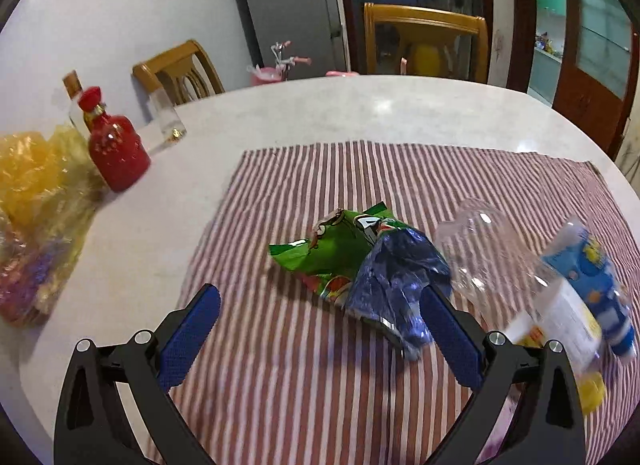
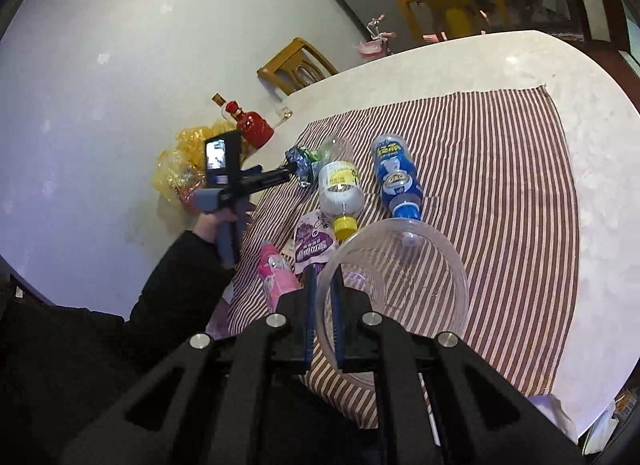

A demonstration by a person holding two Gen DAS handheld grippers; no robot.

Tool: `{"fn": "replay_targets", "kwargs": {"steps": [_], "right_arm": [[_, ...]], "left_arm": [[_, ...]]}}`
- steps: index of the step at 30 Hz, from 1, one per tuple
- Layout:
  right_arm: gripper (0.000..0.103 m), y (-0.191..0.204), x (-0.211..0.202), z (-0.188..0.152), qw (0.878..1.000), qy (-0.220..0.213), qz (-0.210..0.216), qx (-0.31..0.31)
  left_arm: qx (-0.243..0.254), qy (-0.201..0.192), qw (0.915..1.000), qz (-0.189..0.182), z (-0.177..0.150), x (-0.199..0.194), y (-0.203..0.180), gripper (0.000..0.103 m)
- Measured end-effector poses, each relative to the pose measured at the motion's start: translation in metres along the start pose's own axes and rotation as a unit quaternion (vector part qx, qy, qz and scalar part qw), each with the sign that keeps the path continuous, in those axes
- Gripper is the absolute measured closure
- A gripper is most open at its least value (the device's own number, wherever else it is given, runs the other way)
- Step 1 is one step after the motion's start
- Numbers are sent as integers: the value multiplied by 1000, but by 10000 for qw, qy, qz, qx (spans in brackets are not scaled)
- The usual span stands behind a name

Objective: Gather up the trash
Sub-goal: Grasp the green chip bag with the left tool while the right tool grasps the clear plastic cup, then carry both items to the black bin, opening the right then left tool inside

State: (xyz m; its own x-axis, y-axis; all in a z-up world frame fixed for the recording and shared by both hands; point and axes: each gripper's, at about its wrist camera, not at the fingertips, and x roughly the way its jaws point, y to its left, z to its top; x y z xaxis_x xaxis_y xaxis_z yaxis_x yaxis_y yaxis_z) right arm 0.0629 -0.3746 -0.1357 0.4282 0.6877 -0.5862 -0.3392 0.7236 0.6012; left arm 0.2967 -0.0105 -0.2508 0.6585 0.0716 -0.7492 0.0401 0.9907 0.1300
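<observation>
Left wrist view: my left tongs gape wide over the striped cloth, two crumpled wrappers between them, seemingly untouched. Right wrist view: my right tongs are clenched on one clear bowl's rim; three bottles lie on the desk.

Left gripper jaws wide apart; right gripper clamped.

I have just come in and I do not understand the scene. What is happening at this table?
A person is clearing trash from a striped cloth. The right gripper is shut on the rim of a clear plastic bowl. The left gripper, open, reaches toward a crumpled blue and green wrapper. Two empty bottles lie nearby.
</observation>
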Motion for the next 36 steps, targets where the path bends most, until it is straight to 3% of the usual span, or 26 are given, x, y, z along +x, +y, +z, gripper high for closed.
{"fn": "replay_targets", "kwargs": {"steps": [3,5,7,9,12,36], "right_arm": [[94,0,1,2,10000,-8,-46,4],[94,1,3,3,10000,-21,-50,4],[93,1,4,4,10000,-46,-50,3],[93,1,3,4,10000,-66,-52,3],[93,1,3,4,9999,-79,-62,8],[93,13,13,4,9999,-53,-64,-89]], "left_arm": [[-76,46,10000,-22,3,14,-2,8],[-190,64,9998,-47,4,18,2,24],[-299,206,9993,-86,5,24,6,69],[-285,345,9989,-160,4,30,9,97],[-286,327,9988,-238,1,28,10,102],[-626,-315,9968,-395,-9,-24,37,103]]}}
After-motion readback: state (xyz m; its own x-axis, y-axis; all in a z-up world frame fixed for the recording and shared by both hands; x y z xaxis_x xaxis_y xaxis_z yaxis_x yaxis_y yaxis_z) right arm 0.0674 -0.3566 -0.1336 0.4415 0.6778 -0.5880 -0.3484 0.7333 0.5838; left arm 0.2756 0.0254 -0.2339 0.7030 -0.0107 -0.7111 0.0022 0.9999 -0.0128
